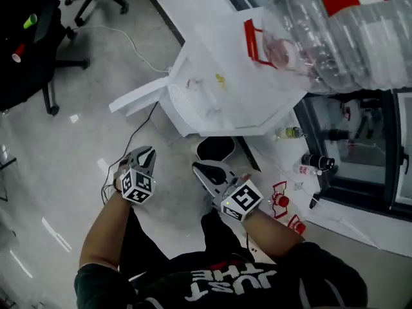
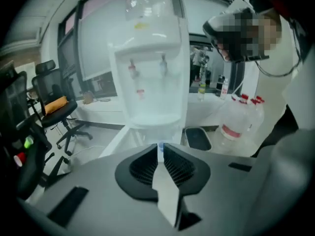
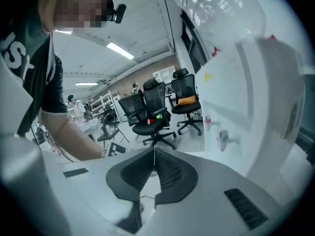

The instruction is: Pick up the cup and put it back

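Both grippers hang close to the person's body, above the shiny floor [image 1: 58,172] in front of the white water dispenser [image 1: 219,95], which carries a big clear bottle [image 1: 335,31]. The left gripper [image 1: 148,154] has its fingers [image 2: 176,165] almost together, with a thin slit between the tips and nothing gripped. The right gripper [image 1: 199,168] has its fingers [image 3: 170,171] pressed tip to tip, empty. A black office chair [image 1: 38,50] stands off to the side. I cannot pick out the cup in any view.
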`<state>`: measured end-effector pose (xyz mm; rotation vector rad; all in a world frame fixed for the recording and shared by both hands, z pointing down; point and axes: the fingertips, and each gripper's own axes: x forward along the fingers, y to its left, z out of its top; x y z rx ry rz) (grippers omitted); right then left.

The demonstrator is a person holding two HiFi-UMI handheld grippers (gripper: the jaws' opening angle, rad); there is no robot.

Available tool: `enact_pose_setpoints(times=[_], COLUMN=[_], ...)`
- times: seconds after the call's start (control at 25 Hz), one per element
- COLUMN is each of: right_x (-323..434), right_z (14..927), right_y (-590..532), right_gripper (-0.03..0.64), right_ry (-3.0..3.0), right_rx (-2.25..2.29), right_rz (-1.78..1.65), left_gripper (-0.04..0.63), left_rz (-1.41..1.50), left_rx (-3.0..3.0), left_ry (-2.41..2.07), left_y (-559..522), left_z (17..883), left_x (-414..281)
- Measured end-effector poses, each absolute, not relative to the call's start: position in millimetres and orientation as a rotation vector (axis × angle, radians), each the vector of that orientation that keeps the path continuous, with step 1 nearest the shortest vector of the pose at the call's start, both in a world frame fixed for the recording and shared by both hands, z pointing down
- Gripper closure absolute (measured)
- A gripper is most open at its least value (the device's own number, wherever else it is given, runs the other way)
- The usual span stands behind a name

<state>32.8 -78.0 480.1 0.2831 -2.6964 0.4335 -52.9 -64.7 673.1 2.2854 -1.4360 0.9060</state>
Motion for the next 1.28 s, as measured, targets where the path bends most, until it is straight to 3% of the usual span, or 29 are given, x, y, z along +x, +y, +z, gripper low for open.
enact_pose_setpoints(times=[0.16, 0.64, 0.96, 1.28], right_x=[44.1, 114.4, 170.5, 210.5], right_z=[389.5, 142.1, 60.0, 31.9], right_y=[-55.1, -65.2, -64.7, -65.5], right_gripper=[0.584, 0.584, 0.584, 0.584], right_ry=[-2.721, -2.861, -2.954, -2.990], right_rx=[0.263, 0.520, 0.664, 0.733], right_rz=[0.433, 0.337, 0.380, 0.336], left_gripper=[0.586, 0.589, 0.588, 0.588], left_rz=[0.596, 0.039, -0.083, -0.055], left_rx=[2.252, 2.466, 2.609, 2.719], left_ry=[-1.474, -1.448, -1.383, -1.291], left_y=[-34.4, -26.9, -22.4, -21.9], left_z=[545.2, 184.8, 60.9, 30.3], left_x=[-32.7, -10.6, 28.7, 77.4])
